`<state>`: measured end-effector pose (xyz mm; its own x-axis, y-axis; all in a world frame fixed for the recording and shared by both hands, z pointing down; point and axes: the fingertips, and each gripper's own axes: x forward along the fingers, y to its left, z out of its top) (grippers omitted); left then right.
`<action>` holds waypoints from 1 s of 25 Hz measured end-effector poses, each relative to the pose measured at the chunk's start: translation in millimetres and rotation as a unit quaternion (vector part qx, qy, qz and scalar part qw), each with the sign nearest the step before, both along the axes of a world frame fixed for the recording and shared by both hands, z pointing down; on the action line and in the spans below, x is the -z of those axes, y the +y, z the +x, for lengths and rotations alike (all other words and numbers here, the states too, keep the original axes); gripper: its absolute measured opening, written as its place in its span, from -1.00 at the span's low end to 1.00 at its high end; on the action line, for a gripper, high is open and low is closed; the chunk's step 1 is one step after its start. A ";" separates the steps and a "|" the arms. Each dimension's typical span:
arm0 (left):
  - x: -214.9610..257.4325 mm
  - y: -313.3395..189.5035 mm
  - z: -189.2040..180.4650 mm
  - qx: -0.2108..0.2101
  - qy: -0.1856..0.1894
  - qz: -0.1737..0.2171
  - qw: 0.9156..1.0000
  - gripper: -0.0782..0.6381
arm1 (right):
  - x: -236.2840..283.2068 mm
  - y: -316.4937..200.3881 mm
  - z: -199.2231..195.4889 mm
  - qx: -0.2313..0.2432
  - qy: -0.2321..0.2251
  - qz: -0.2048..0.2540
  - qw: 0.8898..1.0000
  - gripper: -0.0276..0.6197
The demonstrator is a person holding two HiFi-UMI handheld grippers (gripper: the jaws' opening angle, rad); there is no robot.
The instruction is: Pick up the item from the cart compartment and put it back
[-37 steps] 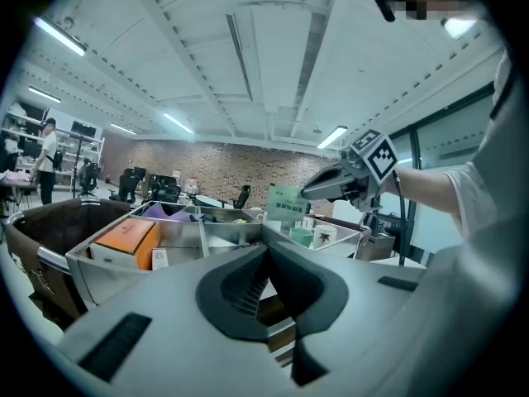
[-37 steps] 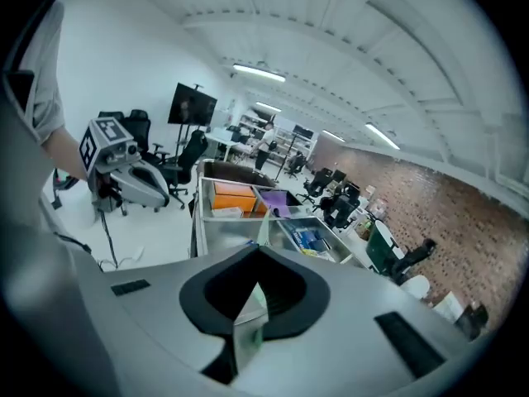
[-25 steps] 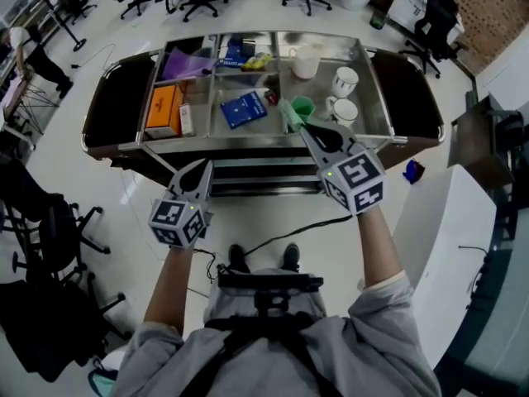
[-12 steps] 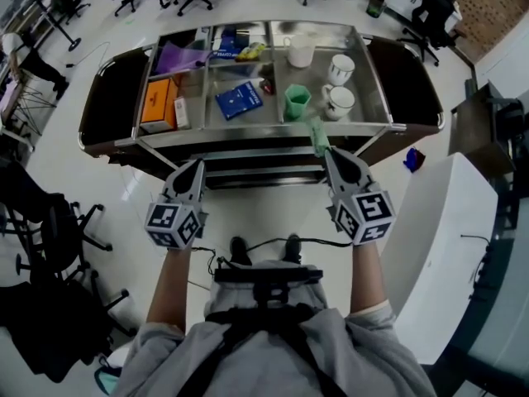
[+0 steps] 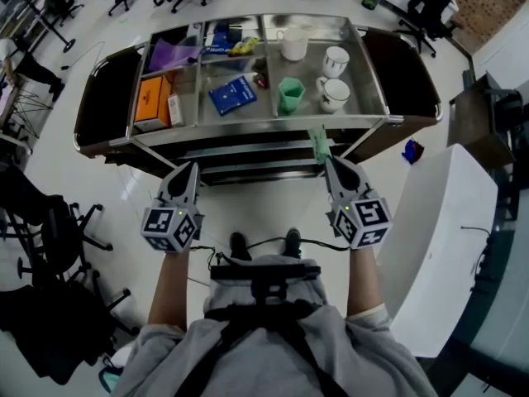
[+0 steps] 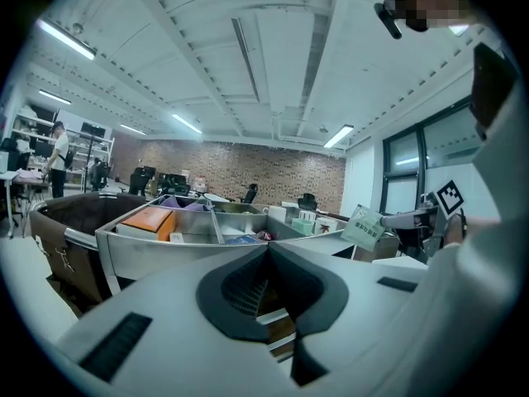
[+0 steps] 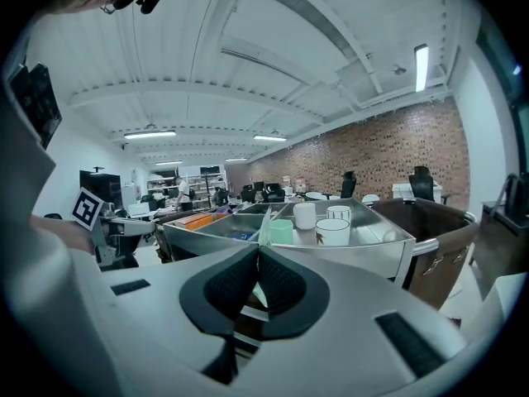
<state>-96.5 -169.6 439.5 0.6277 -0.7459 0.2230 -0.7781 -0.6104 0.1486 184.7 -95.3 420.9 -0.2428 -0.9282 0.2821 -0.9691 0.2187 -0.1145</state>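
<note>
Clamping a green packet (image 5: 318, 141), the right tool (image 5: 328, 162) points toward the cart (image 5: 207, 128).

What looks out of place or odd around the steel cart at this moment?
The small pale green flat packet lies in no compartment. The right hand-held gripper pinches it in the air, just in front of the near rim of the steel cart. Nothing looks spilled or damaged.

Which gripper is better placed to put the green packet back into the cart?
The right gripper. Its jaws are shut on the green packet, just before the front rim of the cart, near the green cup. The left gripper is shut on nothing and farther aside.
</note>
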 end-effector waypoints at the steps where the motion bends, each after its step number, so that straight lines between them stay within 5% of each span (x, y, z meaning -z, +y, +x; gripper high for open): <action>1: -0.3 0.0 -0.2 0.001 -0.002 0.000 1.000 -0.77 | 0.2 -0.2 0.6 0.000 0.001 0.000 1.000 -0.88; 18: -4.5 0.1 0.6 0.010 0.003 -0.007 1.000 -0.77 | -5.5 -2.8 3.6 0.009 0.007 -0.002 1.000 -0.89; 25: -0.4 -4.8 4.2 0.010 0.001 -0.008 1.000 -0.77 | 14.0 -23.3 -2.2 0.050 0.049 0.013 0.997 -0.89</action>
